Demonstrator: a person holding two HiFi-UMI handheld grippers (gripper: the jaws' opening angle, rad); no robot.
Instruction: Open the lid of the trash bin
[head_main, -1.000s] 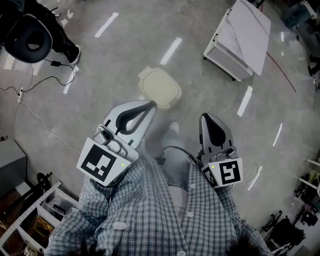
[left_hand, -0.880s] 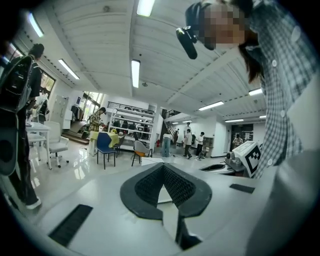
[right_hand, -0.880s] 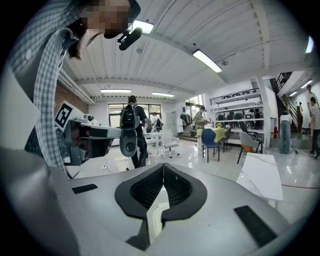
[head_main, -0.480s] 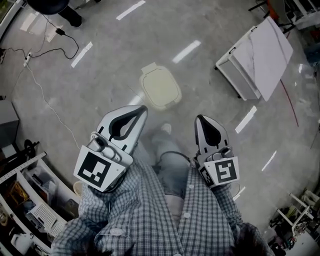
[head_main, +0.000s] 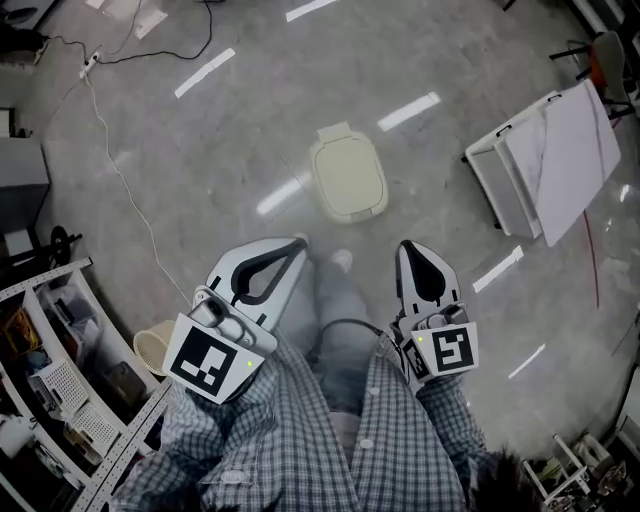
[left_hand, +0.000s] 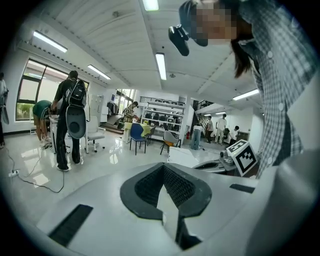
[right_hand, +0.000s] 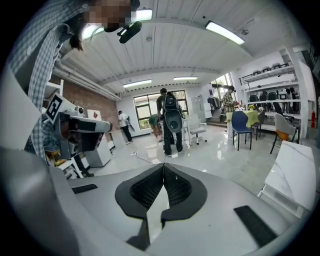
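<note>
Since the trash bin (head_main: 348, 180) sits on the floor ahead of the person's feet, well apart from both tools, this reads as approach, not contact. Lid (head_main: 347, 172) is down flat, cream, covering the whole top. Small tab on its far edge; can't tell whether that's the hinge or a grip.

Left tool (head_main: 288, 252): jaws pressed together at the tips, nothing between them. Right tool (head_main: 415, 258): same, tips together and empty. Both are held close to the body at either side of the legs, pointing forward. Their own views look level across the room and neither shows the bin, so I'd say they're just being carried, not aimed.

Shoe (head_main: 341, 260) is near the bin's near edge, between the two tools.

Surroundings: cable (head_main: 118, 170) runs across the floor at far left, rack (head_main: 70, 400) at near left with a small basket (head_main: 150, 348) beside it, and a white folded stand (head_main: 555, 150) at far right. None of these are in the path.

My guess at what's needed next: tilt a tool down, spread its jaws, and catch the lid's near rim. The lid looks light, so the bin may slide on the glossy floor if pushed sideways.
</note>
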